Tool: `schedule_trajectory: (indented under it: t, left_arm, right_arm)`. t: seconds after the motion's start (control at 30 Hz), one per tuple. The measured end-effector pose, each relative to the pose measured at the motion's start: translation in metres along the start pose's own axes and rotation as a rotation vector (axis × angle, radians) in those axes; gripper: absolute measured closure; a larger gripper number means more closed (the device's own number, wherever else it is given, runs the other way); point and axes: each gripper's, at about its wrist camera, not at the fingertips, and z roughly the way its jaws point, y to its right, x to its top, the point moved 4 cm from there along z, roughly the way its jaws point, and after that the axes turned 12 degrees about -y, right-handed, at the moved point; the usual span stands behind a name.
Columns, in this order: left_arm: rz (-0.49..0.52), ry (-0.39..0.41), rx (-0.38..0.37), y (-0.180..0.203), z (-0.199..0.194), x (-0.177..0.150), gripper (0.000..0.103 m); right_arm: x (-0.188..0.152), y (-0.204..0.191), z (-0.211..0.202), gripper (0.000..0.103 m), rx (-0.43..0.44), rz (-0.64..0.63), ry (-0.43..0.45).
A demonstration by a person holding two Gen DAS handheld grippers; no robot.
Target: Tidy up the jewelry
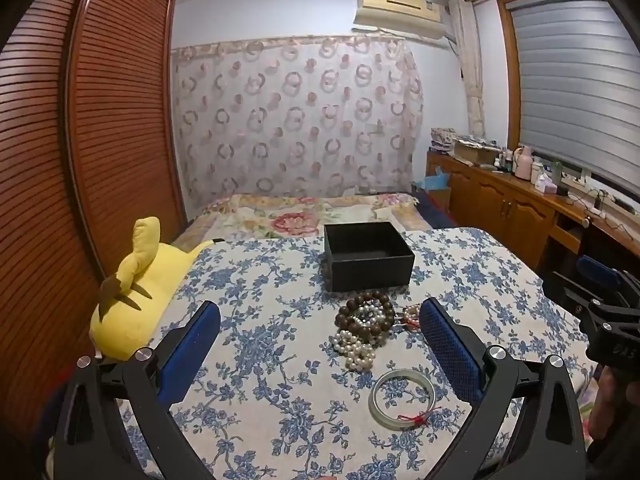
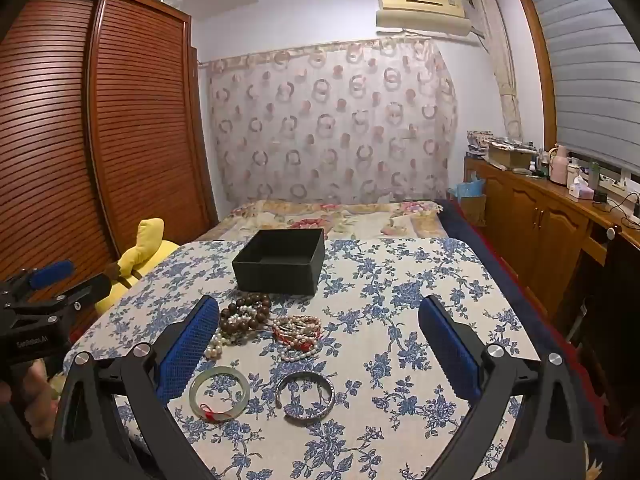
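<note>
An open, empty black box (image 1: pixel 368 256) (image 2: pixel 280 260) stands on the blue-floral cloth. In front of it lie a brown wooden bead bracelet (image 1: pixel 366 316) (image 2: pixel 248 314), white pearl strands (image 1: pixel 356 350) (image 2: pixel 216 346), a pink-and-red pearl bundle (image 2: pixel 298 332) (image 1: pixel 410 314), a pale jade bangle with a red string (image 1: pixel 402 398) (image 2: pixel 219 396) and a dark patterned open cuff (image 2: pixel 306 396). My left gripper (image 1: pixel 320 312) is open and empty, above the cloth near the jewelry. My right gripper (image 2: pixel 320 308) is open and empty, with the jewelry between its fingers and to the left.
A yellow plush toy (image 1: pixel 136 292) (image 2: pixel 140 256) lies at the cloth's left edge beside a slatted wooden wardrobe (image 1: pixel 100 120). A flowered bed (image 1: pixel 304 212) lies beyond the box. A wooden cabinet with bottles (image 2: pixel 552 208) runs along the right wall.
</note>
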Motion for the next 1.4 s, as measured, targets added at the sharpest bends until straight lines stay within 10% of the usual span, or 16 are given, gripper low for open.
schedule_trajectory:
  t: [1.4]
  left_arm:
    - [-0.008, 0.009, -0.002, -0.0006, -0.0007, 0.0001, 0.006]
  right_arm:
    - [-0.0013, -0.0042, 0.0001, 0.002, 0.002, -0.003, 0.000]
